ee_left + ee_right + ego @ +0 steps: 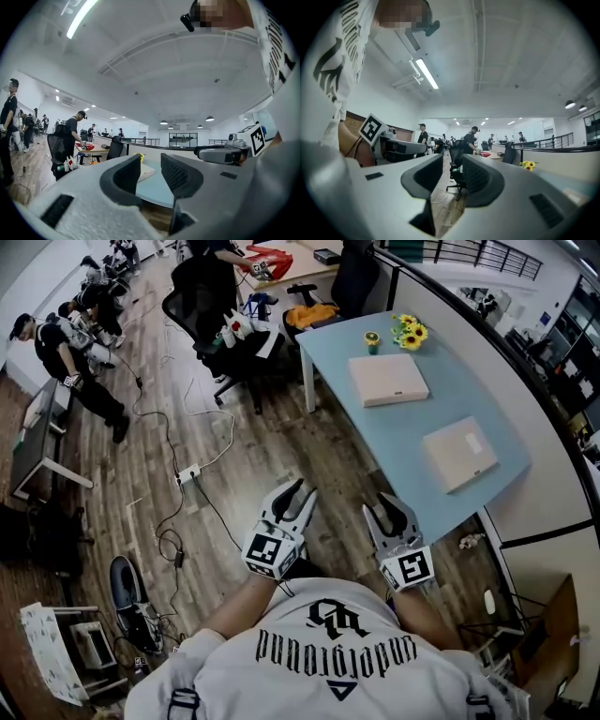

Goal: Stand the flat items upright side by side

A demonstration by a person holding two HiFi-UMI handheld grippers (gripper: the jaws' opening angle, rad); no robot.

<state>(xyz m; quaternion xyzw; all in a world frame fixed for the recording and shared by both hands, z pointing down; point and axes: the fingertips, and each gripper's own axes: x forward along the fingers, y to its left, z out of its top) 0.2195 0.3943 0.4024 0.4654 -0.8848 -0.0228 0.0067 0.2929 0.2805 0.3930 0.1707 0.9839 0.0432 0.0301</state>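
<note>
While both flat items lie face-down-flat on the pale blue counter (412,432), neither is touched by a claw. Item one: far flat item (388,379), a beige rectangular slab, lying flat toward the far end of the counter, just short of the yellow flowers (410,331) and the small pot (372,340) beside them. Item two: near flat item (459,454), a similar beige slab, lying flat nearer the person, well apart from the first and turned at a slight angle to it. Left claw (292,495): held over the wooden floor (262,451), off the counter's near edge; jaws partly apart, nothing between them, the counter corner and the far slab showing only in the distance beyond the gap. Right claw (387,507): beside the left one, close to the counter's near corner but clear of it; jaws likewise partly apart and gripping nothing, with floor and an office chair (457,168) seen through the gap. Each claw carries its marker cube at the wrist end. Surroundings: a power strip (188,473) with trailing cables on the floor, and several people at desks farther off.
</note>
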